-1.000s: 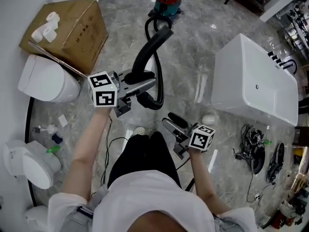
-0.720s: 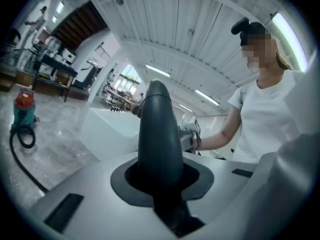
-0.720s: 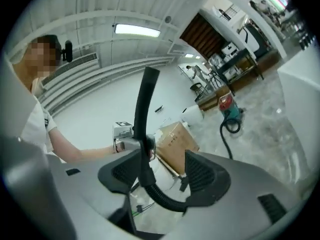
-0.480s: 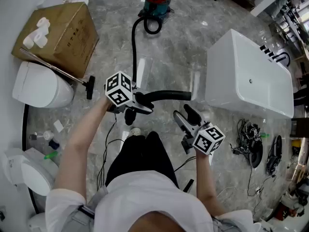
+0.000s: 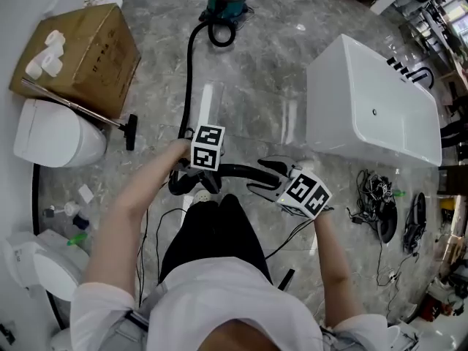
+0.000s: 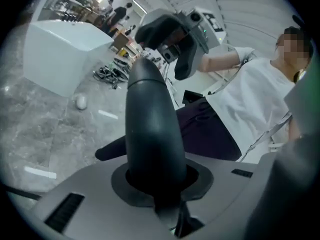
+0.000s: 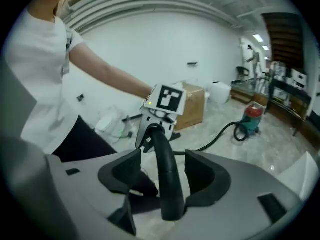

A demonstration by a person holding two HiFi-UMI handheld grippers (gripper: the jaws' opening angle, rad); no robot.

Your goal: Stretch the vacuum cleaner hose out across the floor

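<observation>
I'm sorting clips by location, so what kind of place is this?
Probably a bathroom-fixture showroom or storeroom: several white toilets stand at one side, a white bathtub sits out on the stone floor, and a cardboard box lies near the toilets.

The black curved vacuum hose looks like smooth, matt plastic with a faint sheen. The grey veined stone floor is polished and reflective. At the right of the frame the white rectangular bathtub is glossy. At the upper left the brown cardboard box is dull and papery.
</observation>
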